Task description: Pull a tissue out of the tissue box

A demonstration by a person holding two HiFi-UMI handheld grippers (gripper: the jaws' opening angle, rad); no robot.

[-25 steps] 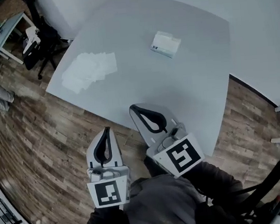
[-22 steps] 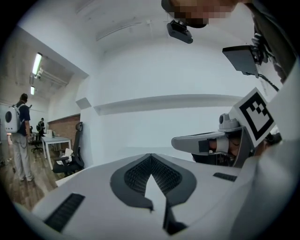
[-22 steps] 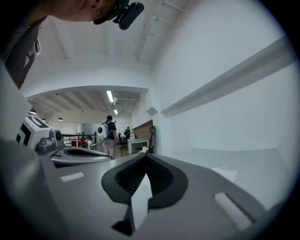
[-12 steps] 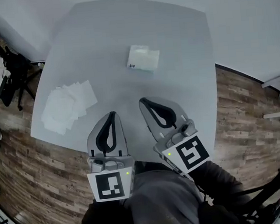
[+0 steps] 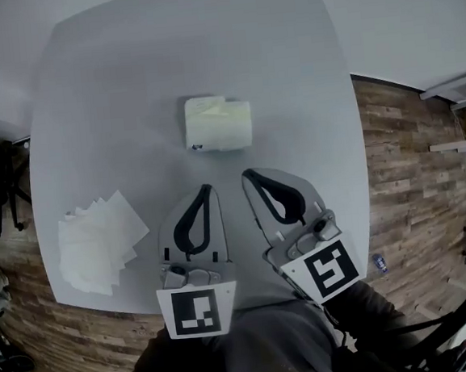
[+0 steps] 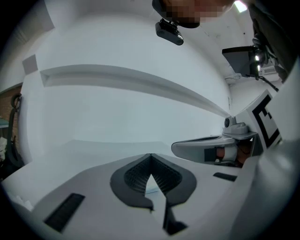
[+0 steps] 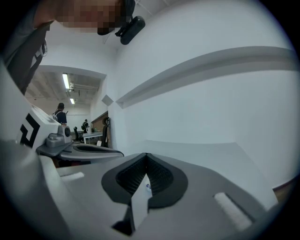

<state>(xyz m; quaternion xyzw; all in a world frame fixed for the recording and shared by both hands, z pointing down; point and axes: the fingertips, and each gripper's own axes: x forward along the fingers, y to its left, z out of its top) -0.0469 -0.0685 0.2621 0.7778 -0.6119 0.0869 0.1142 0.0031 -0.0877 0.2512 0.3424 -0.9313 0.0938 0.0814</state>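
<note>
Tissue box (image 5: 218,124) sits mid-table (image 5: 288,71), just beyond the left gripper (image 5: 206,189) and right gripper (image 5: 248,174), both with jaws closed on nothing. Loose tissues (image 5: 100,243) lie at the near left. Tissue is likely light, soft and easy to tear, so pinch the raised fold on top; the box looks light and may lift, so it probably needs holding down.

Left tongs (image 5: 205,190) and right tongs (image 5: 249,174) sit side by side, jaws together.
</note>
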